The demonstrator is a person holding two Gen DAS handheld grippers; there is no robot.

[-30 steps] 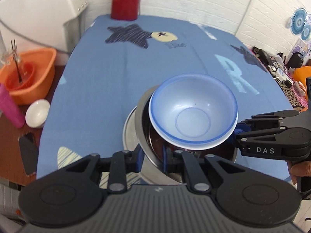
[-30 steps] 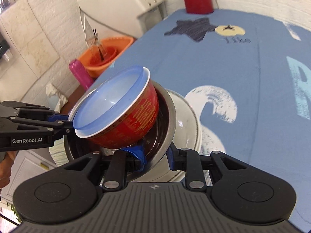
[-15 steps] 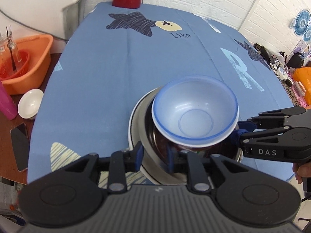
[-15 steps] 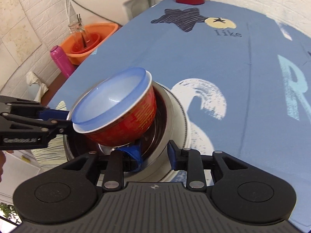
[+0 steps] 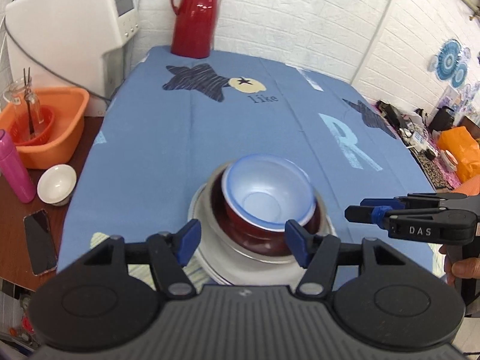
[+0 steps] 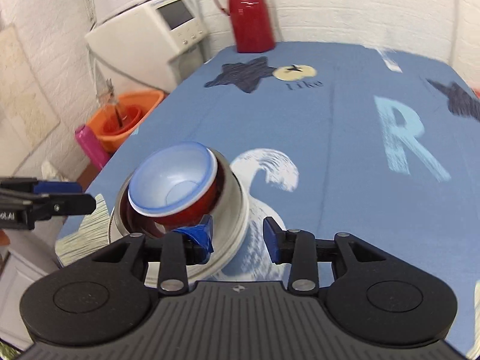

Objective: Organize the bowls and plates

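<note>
The red bowl [image 5: 270, 210] sat nested, slightly tilted, in the steel bowl [image 5: 322, 210], itself on a white plate [image 5: 210, 258] near the blue tablecloth's [image 5: 240, 132] front edge; stacking looked largely done. Both the left gripper [image 5: 243, 240] and right gripper [image 6: 238, 235] stood spread, holding nothing. Only the left view showed a small white bowl [image 5: 56, 184] beside the cloth, possibly left to gather.

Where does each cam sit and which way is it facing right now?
Left wrist: on the left tool, facing down the table over the bowl stack toward the red thermos; the right tool and a hand show at right.
Right wrist: on the right tool, facing the same way, the stack ahead-left; the left tool shows at left.
Shared: stack, thermos, blue tablecloth, orange basin.
</note>
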